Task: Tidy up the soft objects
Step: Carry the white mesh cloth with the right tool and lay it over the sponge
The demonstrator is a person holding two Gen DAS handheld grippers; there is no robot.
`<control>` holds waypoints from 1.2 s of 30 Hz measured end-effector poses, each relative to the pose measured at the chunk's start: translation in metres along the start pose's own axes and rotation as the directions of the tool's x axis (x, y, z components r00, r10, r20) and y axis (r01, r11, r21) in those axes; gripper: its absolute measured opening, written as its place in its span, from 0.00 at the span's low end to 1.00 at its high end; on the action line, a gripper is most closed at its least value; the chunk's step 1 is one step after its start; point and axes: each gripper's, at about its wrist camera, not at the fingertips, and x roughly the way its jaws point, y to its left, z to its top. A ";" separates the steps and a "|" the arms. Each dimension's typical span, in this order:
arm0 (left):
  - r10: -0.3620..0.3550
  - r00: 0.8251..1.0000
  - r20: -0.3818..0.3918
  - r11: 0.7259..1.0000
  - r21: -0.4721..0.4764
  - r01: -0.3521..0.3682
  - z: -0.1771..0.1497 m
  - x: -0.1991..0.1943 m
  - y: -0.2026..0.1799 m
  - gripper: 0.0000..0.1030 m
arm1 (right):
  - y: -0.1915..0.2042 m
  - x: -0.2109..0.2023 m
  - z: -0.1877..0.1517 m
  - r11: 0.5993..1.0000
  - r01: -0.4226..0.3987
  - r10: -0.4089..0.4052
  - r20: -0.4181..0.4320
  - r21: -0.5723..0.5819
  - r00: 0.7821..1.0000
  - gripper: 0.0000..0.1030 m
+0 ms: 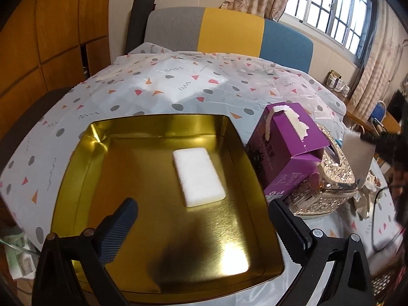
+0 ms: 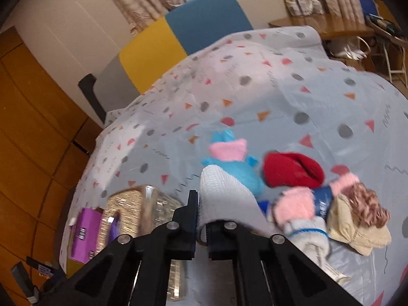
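A gold metal tray (image 1: 76, 158) lies on the patterned tablecloth, with a white sponge block (image 1: 197, 176) inside it. My left gripper (image 1: 201, 219) is open and empty, hovering over the tray's near half. My right gripper (image 2: 201, 211) is shut on a white ribbed cloth (image 2: 224, 193) and holds it above the table; the same cloth shows at the right of the left wrist view (image 1: 358, 153). Beyond it lie a blue and pink plush toy (image 2: 229, 158), a red knitted hat (image 2: 293, 169), a doll with brown curly hair (image 2: 357, 201) and a beige cloth (image 2: 357, 232).
A purple tissue box (image 1: 285, 150) leans on a glittery tissue holder (image 1: 329, 178) right of the tray; both also show in the right wrist view, the box (image 2: 84, 234) and the holder (image 2: 132, 209). A grey, yellow and blue chair (image 1: 229, 33) stands behind the table.
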 end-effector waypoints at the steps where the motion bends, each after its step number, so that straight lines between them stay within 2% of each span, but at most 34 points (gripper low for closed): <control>1: 0.003 1.000 -0.001 1.000 -0.003 -0.003 -0.001 0.000 0.003 1.00 | 0.009 0.000 0.004 1.000 -0.010 0.010 0.001 -0.010 1.000 0.04; 6: 0.022 1.000 0.014 0.999 -0.036 -0.021 -0.004 -0.007 0.021 1.00 | 0.058 -0.001 0.022 0.995 -0.088 0.089 0.021 -0.046 0.996 0.04; 12: 0.057 0.998 0.040 0.995 -0.081 -0.054 -0.005 -0.017 0.044 1.00 | 0.160 0.010 0.034 0.963 -0.213 0.216 -0.002 -0.167 0.976 0.04; 15: 0.091 0.995 0.047 0.991 -0.101 -0.086 -0.007 -0.021 0.057 1.00 | 0.216 0.017 0.022 0.925 -0.295 0.293 -0.047 -0.241 0.955 0.04; 19: 0.115 0.993 0.038 0.984 -0.144 -0.108 -0.010 -0.023 0.075 1.00 | 0.284 0.035 -0.018 0.854 -0.408 0.372 -0.170 -0.324 0.913 0.04; 23: 0.122 0.992 0.044 0.978 -0.176 -0.113 -0.015 -0.029 0.089 1.00 | 0.320 0.068 -0.064 0.824 -0.446 0.360 -0.284 -0.350 0.888 0.04; 26: 0.134 0.990 0.048 0.974 -0.191 -0.122 -0.017 -0.033 0.097 1.00 | 0.329 0.097 -0.092 0.827 -0.455 0.337 -0.358 -0.329 0.871 0.04; 30: 0.151 0.987 0.052 0.970 -0.200 -0.137 -0.019 -0.036 0.104 1.00 | 0.337 0.135 -0.118 0.841 -0.462 0.308 -0.453 -0.282 0.837 0.07; 32: 0.157 0.986 0.051 0.969 -0.200 -0.144 -0.019 -0.036 0.107 1.00 | 0.338 0.153 -0.129 0.855 -0.442 0.274 -0.488 -0.270 0.828 0.17; 33: 0.158 0.986 0.053 0.969 -0.200 -0.145 -0.019 -0.037 0.108 1.00 | 0.337 0.159 -0.132 0.862 -0.432 0.259 -0.500 -0.267 0.827 0.29; 34: 0.160 0.986 0.054 0.969 -0.200 -0.146 -0.019 -0.037 0.109 1.00 | 0.335 0.164 -0.135 0.870 -0.426 0.252 -0.517 -0.250 0.818 0.35; 36: 0.162 0.985 0.054 0.968 -0.202 -0.148 -0.019 -0.037 0.111 1.00 | 0.331 0.166 -0.139 0.877 -0.422 0.247 -0.538 -0.229 0.806 0.40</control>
